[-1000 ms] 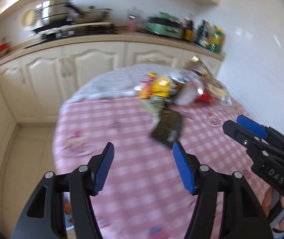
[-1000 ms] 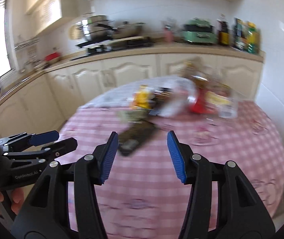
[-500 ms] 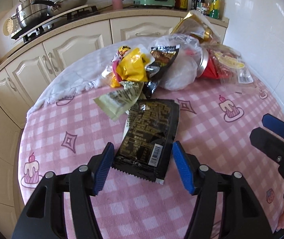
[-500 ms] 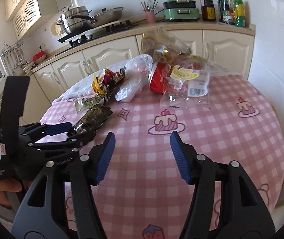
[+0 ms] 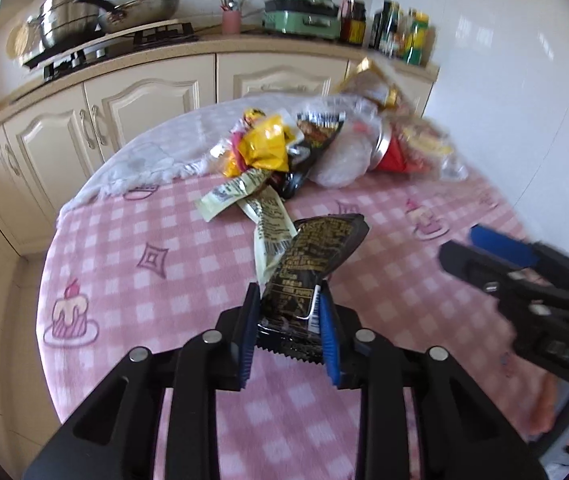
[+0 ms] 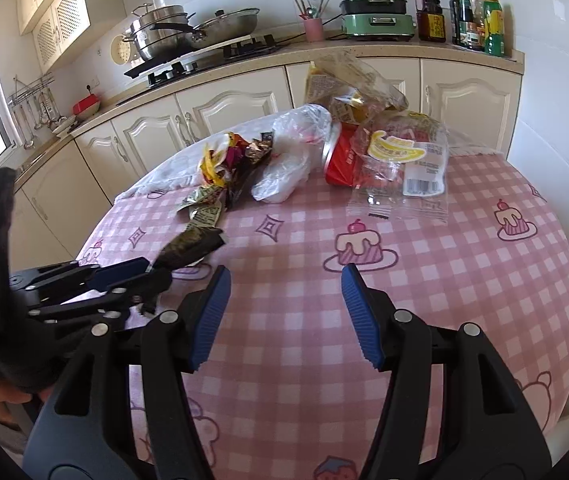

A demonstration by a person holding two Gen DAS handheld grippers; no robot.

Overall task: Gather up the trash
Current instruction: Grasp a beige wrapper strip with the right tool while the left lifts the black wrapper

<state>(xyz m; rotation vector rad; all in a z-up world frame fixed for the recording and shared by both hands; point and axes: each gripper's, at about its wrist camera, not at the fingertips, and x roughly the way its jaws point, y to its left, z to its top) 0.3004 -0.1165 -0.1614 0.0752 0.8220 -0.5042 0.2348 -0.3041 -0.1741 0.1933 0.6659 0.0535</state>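
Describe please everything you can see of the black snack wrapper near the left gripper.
The black snack wrapper is a flat, glossy foil-like packet with gold print, a white barcode patch and a serrated near edge. The left gripper, whose jaws have just been closing, pinches that near end between its blue pads. The packet buckles upward, its far end lying against a pale green wrapper on the pink checked tablecloth.

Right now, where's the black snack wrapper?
Left wrist view, centre: black snack wrapper pinched between the left gripper pads, near the table edge, just short of the pale green wrapper.
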